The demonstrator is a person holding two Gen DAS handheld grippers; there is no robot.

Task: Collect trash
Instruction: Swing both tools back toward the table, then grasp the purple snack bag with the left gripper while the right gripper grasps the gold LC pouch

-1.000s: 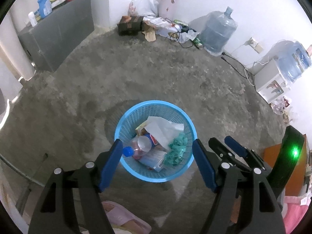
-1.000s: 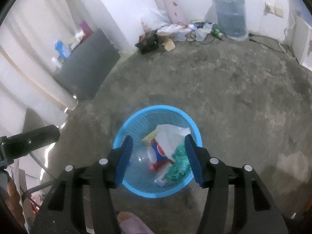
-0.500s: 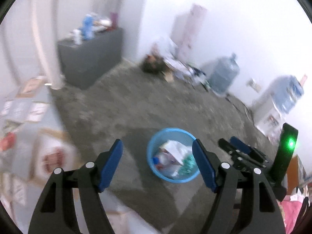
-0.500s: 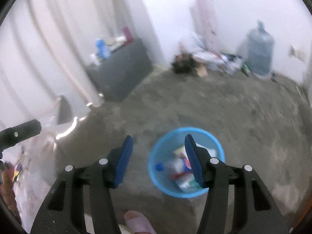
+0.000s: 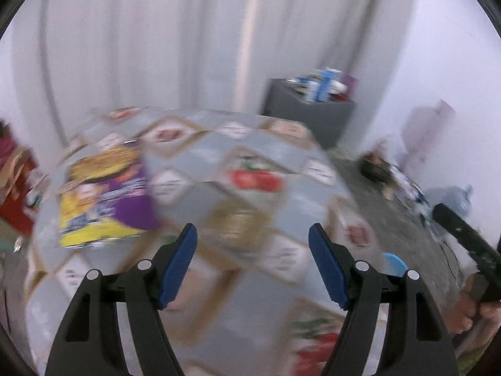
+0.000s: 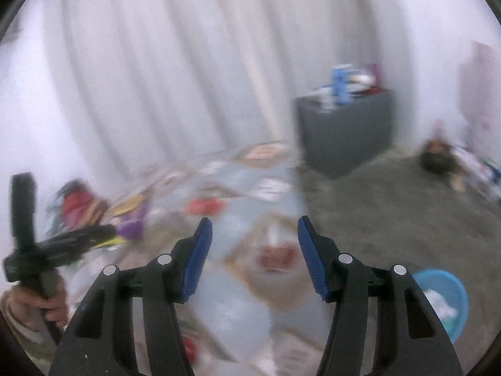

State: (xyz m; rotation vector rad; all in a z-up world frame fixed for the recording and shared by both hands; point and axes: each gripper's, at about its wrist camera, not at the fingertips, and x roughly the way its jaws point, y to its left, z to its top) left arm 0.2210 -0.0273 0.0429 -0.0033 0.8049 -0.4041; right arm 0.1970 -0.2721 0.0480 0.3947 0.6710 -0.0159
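Both views are blurred by motion. A purple and yellow snack bag [image 5: 106, 194] lies on a table with a patterned cloth [image 5: 250, 163], left of and beyond my left gripper [image 5: 253, 263]. That gripper is open with nothing between its blue pads. In the right wrist view my right gripper [image 6: 255, 257] is also open and empty over the same table [image 6: 238, 313]. The snack bag [image 6: 128, 219] shows far to its left. The blue trash basket [image 6: 451, 285] stands on the floor at lower right, with white paper inside; only a sliver of the basket [image 5: 393, 261] shows in the left view.
A grey cabinet [image 6: 344, 131] with bottles on top stands against white curtains. Clutter [image 6: 438, 159] lies along the far wall on the concrete floor. A red box [image 5: 15, 194] sits at the table's left. A person's hand [image 6: 40, 304] holds the other gripper's handle.
Both grippers have risen and swung left, away from the blue basket on the floor, and now face the patterned table with the snack bag. Both stayed open and empty.
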